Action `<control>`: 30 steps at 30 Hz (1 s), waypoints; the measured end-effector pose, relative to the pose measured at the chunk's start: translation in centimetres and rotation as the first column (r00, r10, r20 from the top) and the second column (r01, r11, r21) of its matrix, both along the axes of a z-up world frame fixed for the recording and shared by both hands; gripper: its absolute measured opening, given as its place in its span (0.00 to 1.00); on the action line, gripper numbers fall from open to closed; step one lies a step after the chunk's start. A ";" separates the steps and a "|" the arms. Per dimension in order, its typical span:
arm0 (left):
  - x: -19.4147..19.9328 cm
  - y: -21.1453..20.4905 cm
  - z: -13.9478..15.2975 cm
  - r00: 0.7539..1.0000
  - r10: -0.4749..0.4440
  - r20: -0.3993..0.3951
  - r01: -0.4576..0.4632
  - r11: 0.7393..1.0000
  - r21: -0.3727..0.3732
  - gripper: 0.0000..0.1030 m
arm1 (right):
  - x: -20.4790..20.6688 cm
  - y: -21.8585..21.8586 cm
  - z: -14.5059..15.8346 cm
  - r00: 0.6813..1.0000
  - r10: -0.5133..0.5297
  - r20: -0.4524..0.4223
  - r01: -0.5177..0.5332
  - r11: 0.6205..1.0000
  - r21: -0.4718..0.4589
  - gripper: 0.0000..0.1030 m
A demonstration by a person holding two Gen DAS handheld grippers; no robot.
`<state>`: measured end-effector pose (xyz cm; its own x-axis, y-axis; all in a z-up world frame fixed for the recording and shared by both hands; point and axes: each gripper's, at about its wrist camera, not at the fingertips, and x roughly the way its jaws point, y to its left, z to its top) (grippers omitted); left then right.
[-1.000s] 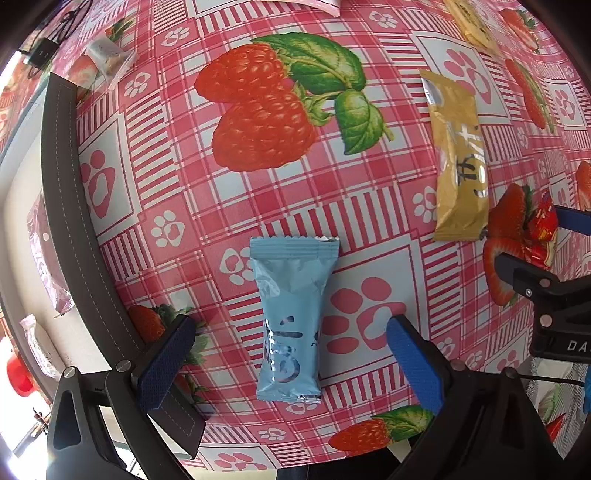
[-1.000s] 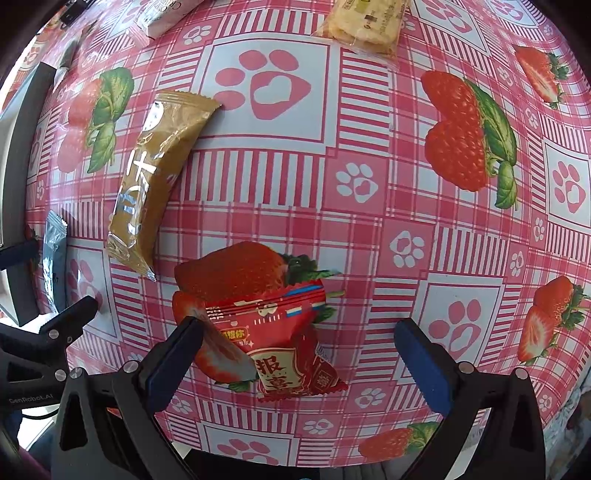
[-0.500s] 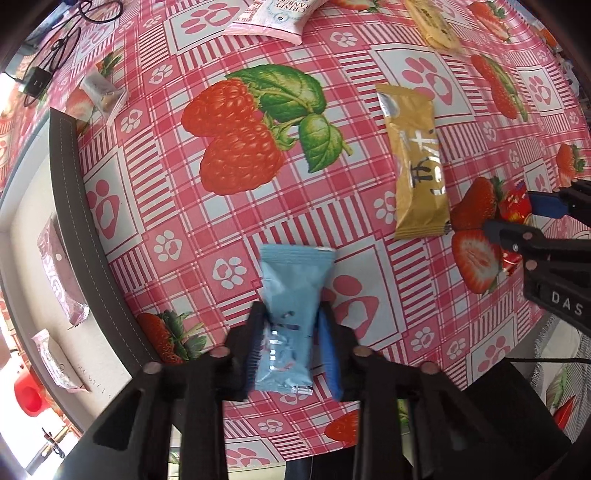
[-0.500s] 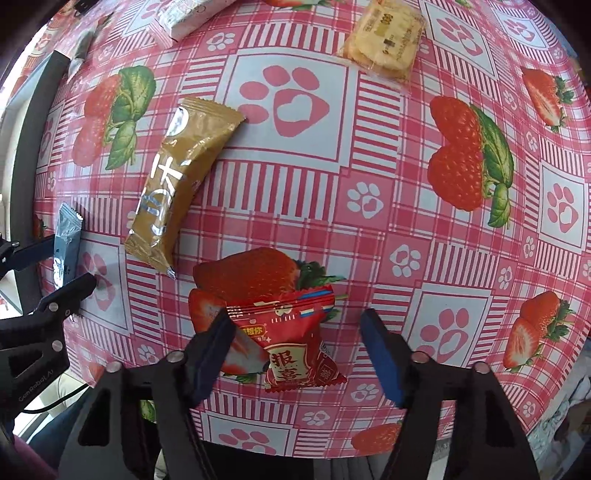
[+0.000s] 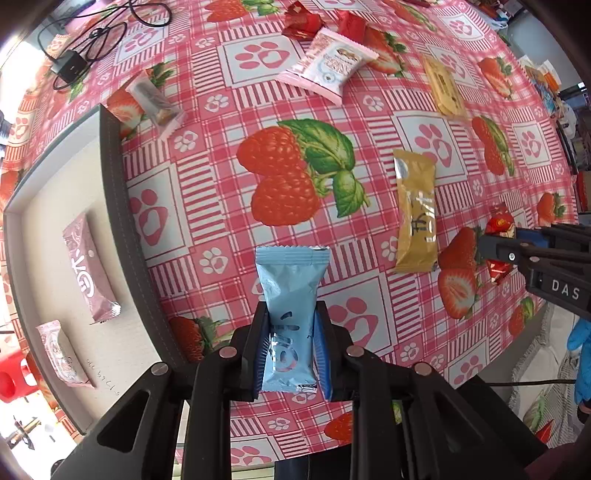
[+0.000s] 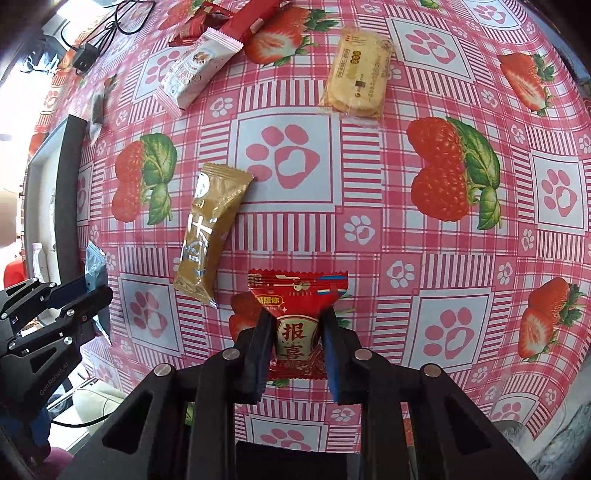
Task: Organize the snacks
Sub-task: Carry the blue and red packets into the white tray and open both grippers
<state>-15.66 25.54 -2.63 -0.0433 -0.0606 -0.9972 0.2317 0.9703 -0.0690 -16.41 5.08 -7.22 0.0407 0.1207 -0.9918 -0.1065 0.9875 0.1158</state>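
My left gripper (image 5: 291,325) is shut on a light blue snack packet (image 5: 290,295) and holds it above the strawberry tablecloth. My right gripper (image 6: 297,330) is shut on a red snack packet (image 6: 297,306) with Chinese characters. A gold snack bar (image 5: 415,210) lies between the two grippers; it also shows in the right wrist view (image 6: 208,229). A dark-rimmed tray (image 5: 110,192) at the left holds two pink packets (image 5: 88,273). The right gripper with the red packet shows at the right edge of the left wrist view (image 5: 498,240).
Further back lie a pink-and-white packet (image 5: 328,64), a yellow cracker pack (image 6: 356,85), a clear-wrapped snack (image 5: 155,99) and red packets (image 5: 303,22). A black charger with cable (image 5: 68,68) sits at the far left. The table's front edge is just below the grippers.
Both grippers went from open to shut, the left on the blue packet and the right on the red packet. Both have lifted and pulled back, so more of the table shows.
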 end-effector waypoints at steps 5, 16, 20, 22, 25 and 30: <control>0.5 1.7 2.2 0.998 0.032 0.052 -0.031 0.999 -0.016 0.24 | 1.4 0.9 2.0 1.000 0.012 0.026 -0.013 1.000 0.017 0.25; 0.1 8.2 6.0 0.977 0.138 0.164 -0.134 0.990 -0.031 0.24 | 4.3 8.3 6.0 0.989 0.115 0.091 -0.119 0.992 0.041 0.25; 0.2 9.8 6.6 0.958 0.214 0.190 -0.210 0.977 -0.042 0.24 | 3.8 11.8 6.2 0.980 0.171 0.104 -0.177 0.983 0.049 0.25; 0.3 11.3 6.8 0.948 0.253 0.195 -0.249 0.968 -0.044 0.24 | 3.4 13.3 6.5 0.974 0.199 0.111 -0.206 0.977 0.052 0.25; 0.4 13.6 6.9 0.931 0.304 0.201 -0.303 0.952 -0.037 0.24 | 3.0 15.9 5.8 0.964 0.239 0.119 -0.247 0.967 0.058 0.25; 0.7 18.1 6.5 0.905 0.377 0.196 -0.383 0.924 -0.007 0.24 | 3.7 20.6 5.9 0.947 0.299 0.119 -0.309 0.948 0.075 0.25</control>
<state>-14.98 43.60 3.85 0.1675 -0.0040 -0.9859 -0.1489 0.9884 -0.0293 -12.67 25.66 -1.32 0.0909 0.2335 -0.9681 -0.4166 0.8919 0.1760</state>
